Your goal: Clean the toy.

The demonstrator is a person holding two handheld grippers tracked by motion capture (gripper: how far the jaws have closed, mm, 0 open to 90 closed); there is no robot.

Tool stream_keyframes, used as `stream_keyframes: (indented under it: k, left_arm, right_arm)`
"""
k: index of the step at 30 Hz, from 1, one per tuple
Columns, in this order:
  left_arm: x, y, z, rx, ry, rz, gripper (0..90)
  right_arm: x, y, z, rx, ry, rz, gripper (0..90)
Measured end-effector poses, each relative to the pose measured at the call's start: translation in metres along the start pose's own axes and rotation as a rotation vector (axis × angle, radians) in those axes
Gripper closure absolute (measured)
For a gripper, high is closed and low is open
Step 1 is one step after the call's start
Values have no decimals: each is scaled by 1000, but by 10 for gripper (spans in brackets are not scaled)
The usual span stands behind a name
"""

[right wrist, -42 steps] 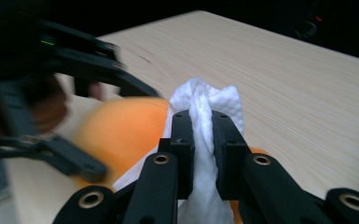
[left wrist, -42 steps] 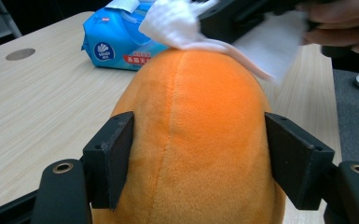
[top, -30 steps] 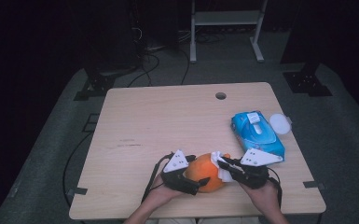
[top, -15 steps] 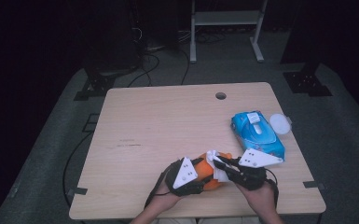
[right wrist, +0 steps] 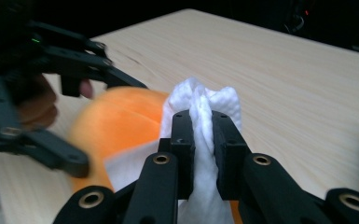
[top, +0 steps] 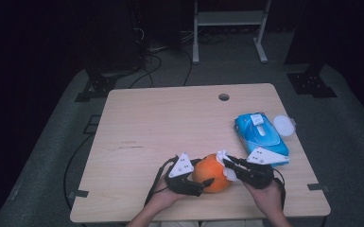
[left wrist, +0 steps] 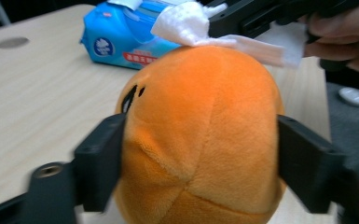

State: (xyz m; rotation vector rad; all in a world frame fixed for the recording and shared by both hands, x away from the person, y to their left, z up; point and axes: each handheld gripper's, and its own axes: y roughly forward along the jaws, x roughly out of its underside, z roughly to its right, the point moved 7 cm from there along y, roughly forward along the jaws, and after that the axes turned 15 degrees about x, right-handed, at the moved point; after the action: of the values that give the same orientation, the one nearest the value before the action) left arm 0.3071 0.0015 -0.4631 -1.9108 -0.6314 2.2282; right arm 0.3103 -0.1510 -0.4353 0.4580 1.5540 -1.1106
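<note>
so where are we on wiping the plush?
Done: a wipe is out of the blue pack and clamped in the right gripper. In hand: the left gripper, whose jaws have just been opening, straddles the orange plush while the wipe rests on its top. Left: how much is wiped can't be told.

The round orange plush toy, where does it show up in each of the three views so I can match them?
High view: the round orange plush toy sits at the table's near edge, between the two grippers.
Left gripper view: it takes up the centre, between the black jaws.
Right gripper view: it lies left of centre, behind the white wipe.
Shared landmark: the white wipe touching the toy's top.
</note>
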Motion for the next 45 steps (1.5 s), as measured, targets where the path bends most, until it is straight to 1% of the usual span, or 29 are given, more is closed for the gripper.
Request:
stream_keyframes:
  k: [1, 3, 4, 5, 6, 7, 9, 11, 12, 13, 16, 18, 20, 21, 23, 24, 26, 27, 28, 29, 31, 33, 34, 35, 36, 38, 42, 43, 45]
  left_arm:
    - [0, 0, 1, -6, 7, 0, 304]
    - [-3, 1, 3, -18, 18, 9, 347]
    - [-4, 1, 4, -20, 28, 7, 366]
    - [-5, -1, 5, -25, 34, 10, 383]
    - [-7, -2, 5, -23, 40, 21, 397]
    - [-9, -4, 6, -24, 39, 30, 408]
    - [-15, -8, 8, -33, 50, 51, 418]
    - [-21, -12, 10, -31, 57, 74, 424]
    - [-23, -13, 11, -30, 61, 77, 427]
    - [-25, -13, 11, -30, 62, 79, 426]
    - [-19, -11, 11, -33, 63, 56, 423]
    - [-16, -8, 10, -19, 52, 52, 394]
    - [-16, -7, 9, -13, 52, 46, 296]
    - [-16, -7, 7, -7, 45, 59, 252]
    - [-13, -6, 4, 0, 32, 57, 169]
    - [-10, -6, 2, 9, 24, 50, 144]
    - [-4, -4, -2, 28, -6, 48, 142]
    - [-3, -3, -2, 35, -15, 51, 148]
    - [-3, -3, -3, 36, 1, 51, 187]
    - [-3, -3, -3, 27, 7, 45, 260]
    - [-5, -6, -3, 5, 17, 39, 353]
    - [-7, -9, -2, -7, 18, 35, 403]
    - [-9, -9, -2, -10, 21, 36, 421]
    - [-10, -10, 0, -20, 37, 35, 433]
    - [-11, -10, 1, -28, 47, 30, 448]
    - [-14, -12, 3, -34, 60, 30, 454]
    - [-15, -14, 4, -23, 54, 36, 457]
    - [-15, -13, 4, -23, 49, 36, 455]
    - [-15, -12, 3, -22, 41, 37, 449]
  right_arm:
    - [-3, -2, -5, -9, -12, 12, 797]
    - [-10, -7, -20, -56, -33, 41, 797]
    - [-12, -8, -27, -60, -61, 48, 797]
    - [-13, -9, -30, -47, -93, 54, 798]
    - [-14, -10, -31, -33, -102, 54, 798]
    - [-14, -9, -27, -31, -91, 57, 798]
    - [-11, -8, -14, -13, -47, 43, 798]
    - [-8, -7, -5, -16, 5, 34, 798]
    - [-8, -7, -6, -21, 17, 32, 798]
    - [-10, -9, -10, -27, 12, 40, 797]
    - [-17, -13, -25, -42, -33, 66, 797]
    - [-14, -10, -26, -45, -45, 50, 798]
    - [-7, -4, -22, -44, -33, 30, 797]
    - [-4, -3, -19, -40, -30, 20, 797]
    - [1, 1, -9, -20, -12, 9, 797]
    - [2, 1, -5, -11, 2, 5, 797]
    - [3, 2, 2, -2, 26, 1, 797]
    - [4, 2, 4, -6, 41, 0, 797]
    - [3, 1, 4, -8, 46, 1, 797]
    - [2, 0, 1, -3, 33, 10, 796]
    - [-2, -3, -4, -9, 23, 24, 796]
    - [-7, -7, -9, -26, 14, 45, 796]
    - [-11, -11, -14, -51, 9, 67, 796]
    - [-14, -13, -19, -63, 1, 77, 796]
    - [-16, -14, -24, -60, -30, 82, 796]
    - [-16, -14, -26, -37, -61, 80, 796]
    - [-9, -7, -9, -24, 1, 54, 796]
    - [-8, -6, -7, -10, 3, 47, 796]
    - [-9, -7, -8, -11, 4, 47, 797]
